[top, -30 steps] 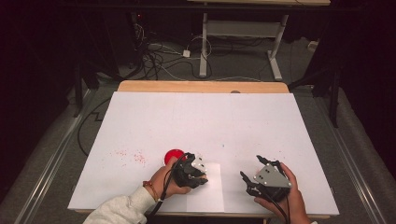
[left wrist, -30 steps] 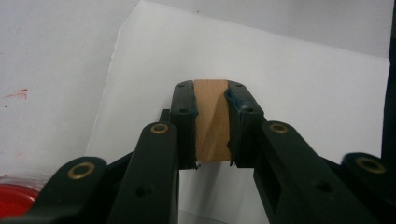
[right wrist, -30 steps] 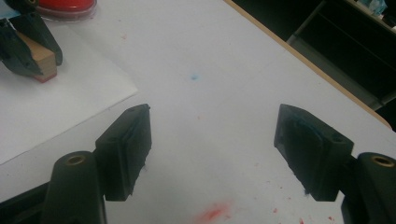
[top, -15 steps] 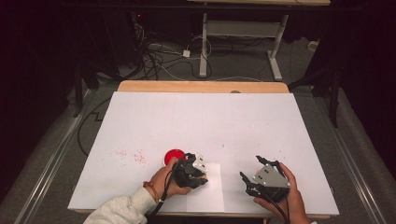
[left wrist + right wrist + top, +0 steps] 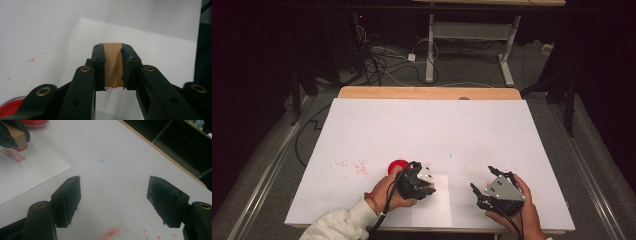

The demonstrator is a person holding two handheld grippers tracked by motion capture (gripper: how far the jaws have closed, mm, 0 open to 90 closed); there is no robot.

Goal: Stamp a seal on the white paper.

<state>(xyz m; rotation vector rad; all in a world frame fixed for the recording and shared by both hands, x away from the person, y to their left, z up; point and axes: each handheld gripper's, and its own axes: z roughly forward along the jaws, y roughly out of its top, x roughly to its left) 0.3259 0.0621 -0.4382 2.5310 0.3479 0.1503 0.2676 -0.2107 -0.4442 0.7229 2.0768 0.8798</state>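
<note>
My left gripper is shut on a small wooden stamp block, held upright between both pads above a white paper sheet. In the right gripper view the stamp shows its red-inked underside just behind a red stamped mark on the sheet. A round red ink pad sits on the table just left of that hand. My right gripper rests near the front right of the table, jaws wide open with only bare tabletop between them.
The white table cover carries scattered red ink specks at front left and a red smear near the right gripper. A wooden edge runs along the far side, with cables and desk legs on the floor beyond.
</note>
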